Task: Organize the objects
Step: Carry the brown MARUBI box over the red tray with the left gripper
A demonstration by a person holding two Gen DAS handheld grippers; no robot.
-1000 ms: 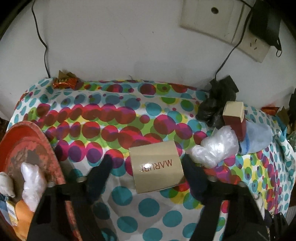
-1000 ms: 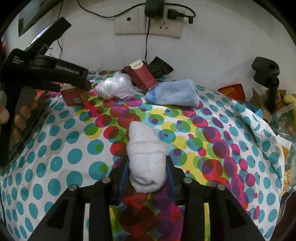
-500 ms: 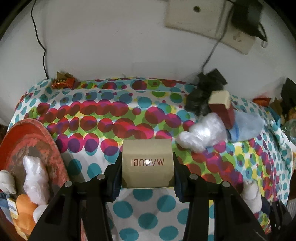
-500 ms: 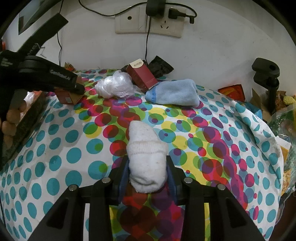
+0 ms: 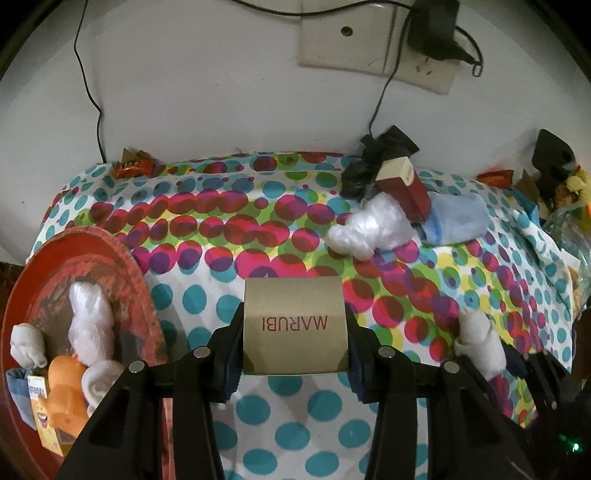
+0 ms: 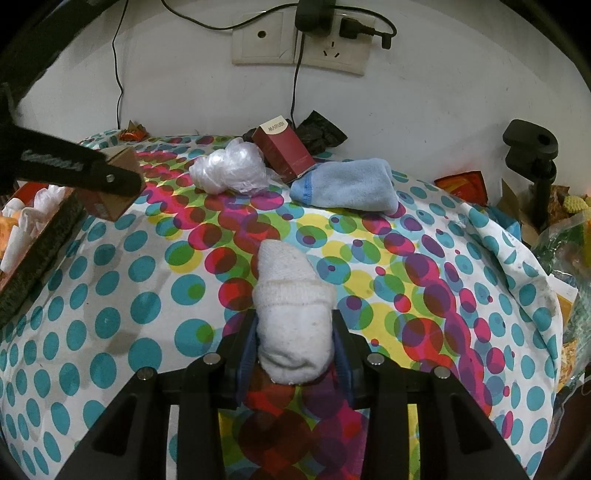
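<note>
Left gripper (image 5: 294, 332) clamped on a gold MARUBI box (image 5: 294, 325), pads flat against both side faces, lettering upside down to the camera; box is clear of the polka-dot cloth (image 5: 221, 258) on the surface. Jaws have just been closing, box between them.
Right gripper (image 6: 294, 345) narrow, holding a rolled white sock (image 6: 291, 314) by its near end; the sock's tip points away toward the far side.
Near left: red tray (image 5: 122, 266) at the surface's left edge, holding white socks (image 5: 88, 314), an orange item (image 5: 64, 384) and a small printed carton (image 5: 38, 402).
Mid-far, right of centre: crumpled clear plastic bag (image 6: 229, 170), touching a dark red MARUBI box (image 6: 284, 151) that leans tilted behind it. Light blue sock (image 6: 347, 182) just right of that box, touching it.
Black crumpled plastic (image 6: 317, 134) behind the red box, against the wall.
Far left edge: orange snack wrapper (image 5: 133, 168).
Far right: black clamp stand (image 6: 532, 162), another orange wrapper (image 6: 461, 184) near it.
On the wall: socket panel (image 6: 299, 42) with a black charger (image 6: 314, 14) plugged in.
</note>
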